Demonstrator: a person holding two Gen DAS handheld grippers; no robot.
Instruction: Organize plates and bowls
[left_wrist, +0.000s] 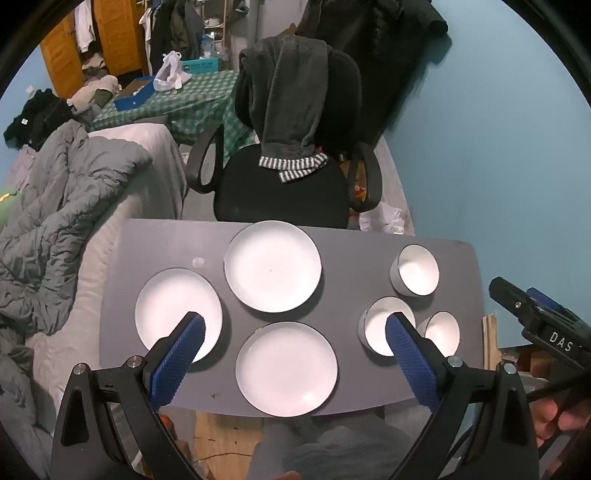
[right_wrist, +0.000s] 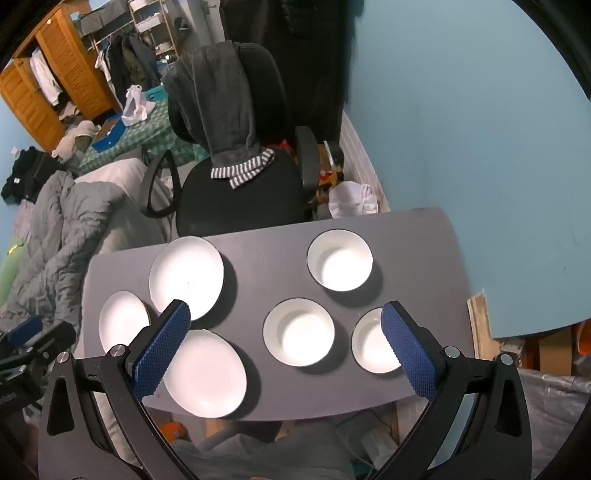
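Cluttered bedroom with blue walls; a grey table stands in front of a black chair draped with a dark garment, a bed with a grey quilt beside it. On the table lie three white plates and three white bowls, all apart from one another, none stacked, all empty. Both claws hang above the near edge of the table, pitched steeply down, and neither touches any dish. Left claw: jaws spread fully wide, nothing between them. Near plate lies directly below and ahead of it, between the fingers; left plate sits behind its left finger; far plate lies ahead and beyond. Right claw: jaws likewise fully wide, nothing held. Middle bowl lies straight ahead of it, between the fingers; right bowl is partly hidden behind its right finger; far bowl lies further ahead. Plates are grouped on the left claw's side, bowls on the right claw's side, so each claw is nearer to its own kind. All dishes are round, so no long axis governs the approach. Judgement: sorting has not begun; the likely first step is a rim grip on the nearest dish, which calls for a lower claw.
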